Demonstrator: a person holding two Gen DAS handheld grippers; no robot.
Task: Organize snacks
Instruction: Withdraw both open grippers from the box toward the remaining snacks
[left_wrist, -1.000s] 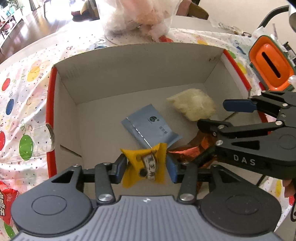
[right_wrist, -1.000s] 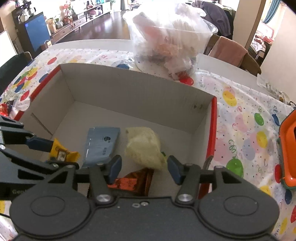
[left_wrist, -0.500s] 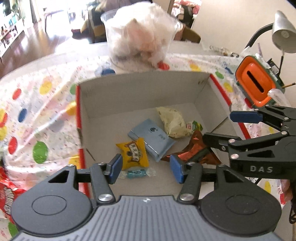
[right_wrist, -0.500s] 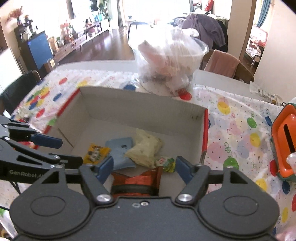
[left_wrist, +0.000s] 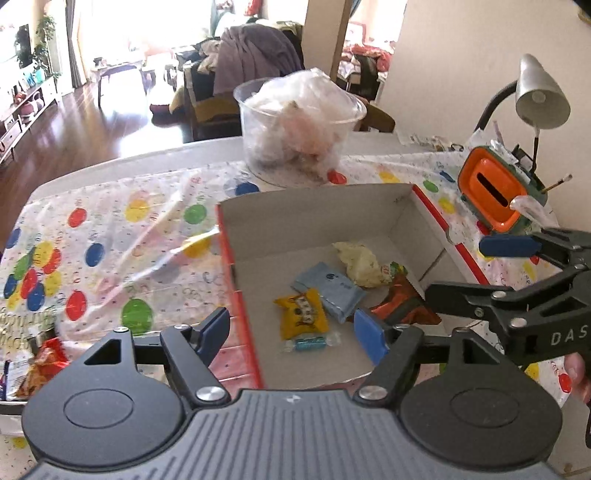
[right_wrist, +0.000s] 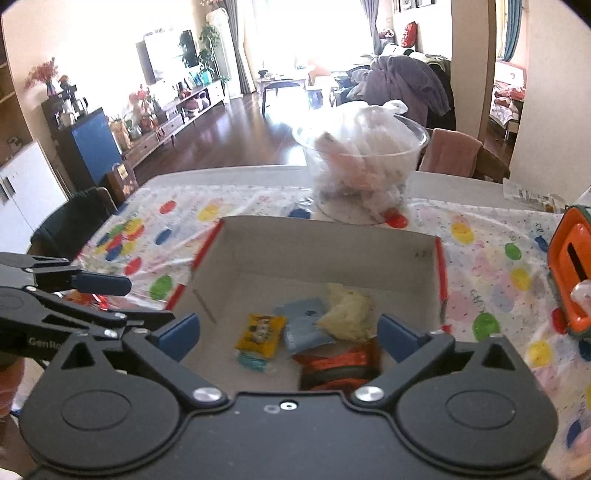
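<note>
An open cardboard box (left_wrist: 314, 218) (right_wrist: 332, 243) with red edges sits on the dotted tablecloth. Inside lie a yellow snack packet (left_wrist: 303, 314) (right_wrist: 260, 332), a small teal wrapped candy (left_wrist: 310, 343) (right_wrist: 253, 362), a blue pouch (left_wrist: 332, 291) (right_wrist: 306, 325), a pale yellow packet (left_wrist: 360, 262) (right_wrist: 347, 310) and an orange-red wrapper (left_wrist: 406, 306) (right_wrist: 340, 365). My left gripper (left_wrist: 291, 332) hovers above the box's near left corner, its jaws opening with nothing between them. My right gripper (right_wrist: 290, 334) hangs over the box's near side, jaws opening wide and empty; it also shows at the right (left_wrist: 469, 266).
A clear tub (left_wrist: 299, 125) (right_wrist: 364, 162) stuffed with plastic bags stands behind the box. An orange container (left_wrist: 493, 188) (right_wrist: 570, 269) and a desk lamp (left_wrist: 541, 96) are at the right. Snack bags (left_wrist: 40, 365) lie at the left table edge.
The left gripper let go of the yellow packet, which now lies in the box with the teal candy. Both grippers opened wider and rose away from the box.
</note>
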